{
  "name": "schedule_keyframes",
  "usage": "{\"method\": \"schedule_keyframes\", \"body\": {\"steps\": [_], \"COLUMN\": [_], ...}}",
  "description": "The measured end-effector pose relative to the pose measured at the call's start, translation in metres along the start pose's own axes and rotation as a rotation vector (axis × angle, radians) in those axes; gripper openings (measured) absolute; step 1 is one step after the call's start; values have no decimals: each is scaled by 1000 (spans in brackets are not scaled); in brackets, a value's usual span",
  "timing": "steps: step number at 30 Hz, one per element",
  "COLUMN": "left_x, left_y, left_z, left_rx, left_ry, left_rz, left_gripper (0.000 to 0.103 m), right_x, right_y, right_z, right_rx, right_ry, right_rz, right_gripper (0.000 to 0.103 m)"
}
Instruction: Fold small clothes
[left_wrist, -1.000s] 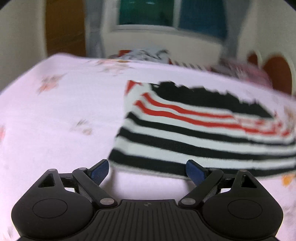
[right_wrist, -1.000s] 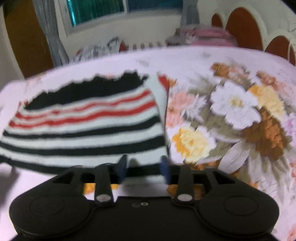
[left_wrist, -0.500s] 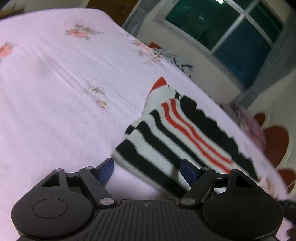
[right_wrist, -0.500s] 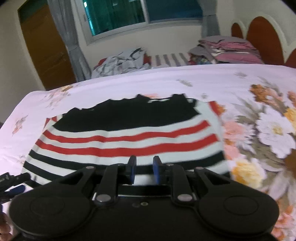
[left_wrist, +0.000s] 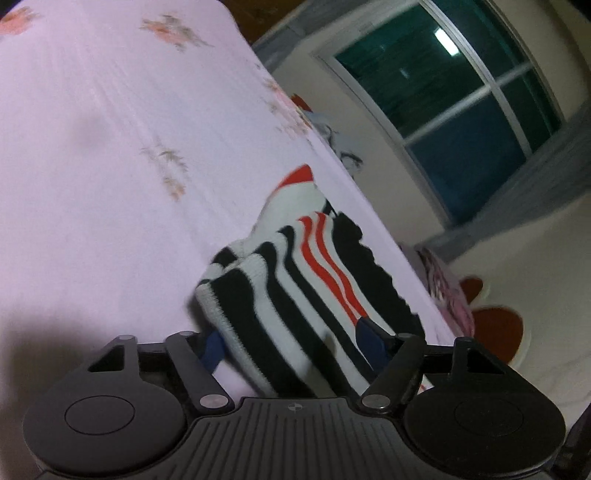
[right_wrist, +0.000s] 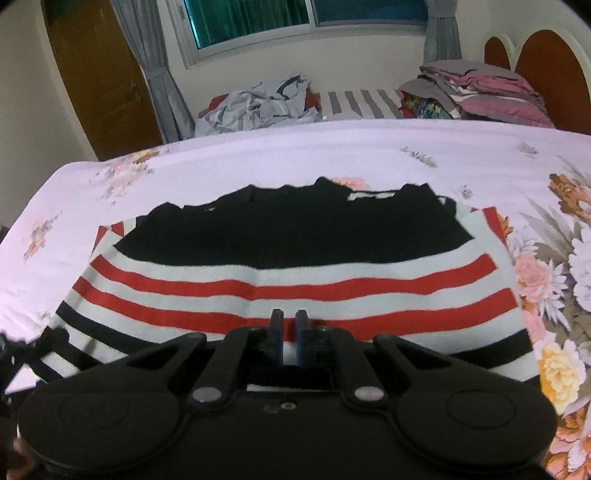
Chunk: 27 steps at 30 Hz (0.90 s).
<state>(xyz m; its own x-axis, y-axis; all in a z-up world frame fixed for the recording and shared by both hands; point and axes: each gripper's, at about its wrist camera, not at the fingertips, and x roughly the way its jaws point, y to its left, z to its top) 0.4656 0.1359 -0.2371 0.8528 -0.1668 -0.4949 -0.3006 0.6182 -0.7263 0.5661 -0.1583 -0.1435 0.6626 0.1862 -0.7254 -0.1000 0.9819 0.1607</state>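
Note:
A black, white and red striped knit top (right_wrist: 295, 266) lies on the pink floral bedsheet (right_wrist: 258, 162). My right gripper (right_wrist: 289, 332) is at the middle of its near hem with the jaws almost closed; the blue fingertips (right_wrist: 276, 334) overlap the fabric, and a grip cannot be confirmed. In the left wrist view the top's (left_wrist: 295, 288) left corner sits bunched and raised between the open blue fingers (left_wrist: 212, 347) of my left gripper (left_wrist: 291, 343). The view is tilted.
A heap of loose clothes (right_wrist: 255, 107) and a stack of folded clothes (right_wrist: 476, 92) lie past the far edge of the bed. A window (right_wrist: 306, 22), curtains, a wooden door (right_wrist: 99, 74) and the headboard (right_wrist: 539, 70) stand behind.
My right gripper has closed from wide to nearly shut and moved to the middle of the hem. My left gripper rolled and moved in around the left corner, which now bunches up.

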Motion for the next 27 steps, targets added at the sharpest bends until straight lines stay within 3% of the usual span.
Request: {"method": "schedule_keyframes", "body": {"steps": [4, 8, 9, 10, 12, 15, 17, 19, 21, 27], "left_x": [25, 52, 53, 54, 47, 24, 32, 48, 48, 35], "left_y": [-4, -29, -29, -26, -17, -29, -34, -30, -25, -86], "left_z": [17, 27, 28, 29, 33, 31, 26, 25, 30, 26], "left_rx": [-25, 97, 96, 87, 3, 49, 94, 95, 34, 150], "left_ry": [-19, -3, 0, 21, 33, -36, -18, 29, 28, -26], "left_rz": [8, 82, 89, 95, 52, -4, 50, 128, 104, 100], "left_gripper": [72, 72, 54, 19, 19, 18, 18, 18, 19, 18], "right_x": [5, 10, 12, 14, 14, 15, 35, 37, 35, 24], "right_y": [7, 14, 15, 15, 14, 11, 8, 8, 8, -26], "right_z": [2, 5, 4, 4, 4, 3, -4, -11, -10, -4], "right_rx": [-15, -17, -17, -15, -11, -16, -27, -61, -47, 32], "right_ry": [7, 4, 8, 13, 12, -1, 77, 24, 24, 25], "right_rz": [28, 42, 41, 42, 46, 56, 23, 24, 26, 143], "right_gripper": [5, 5, 5, 4, 4, 4, 0, 0, 0, 0]}}
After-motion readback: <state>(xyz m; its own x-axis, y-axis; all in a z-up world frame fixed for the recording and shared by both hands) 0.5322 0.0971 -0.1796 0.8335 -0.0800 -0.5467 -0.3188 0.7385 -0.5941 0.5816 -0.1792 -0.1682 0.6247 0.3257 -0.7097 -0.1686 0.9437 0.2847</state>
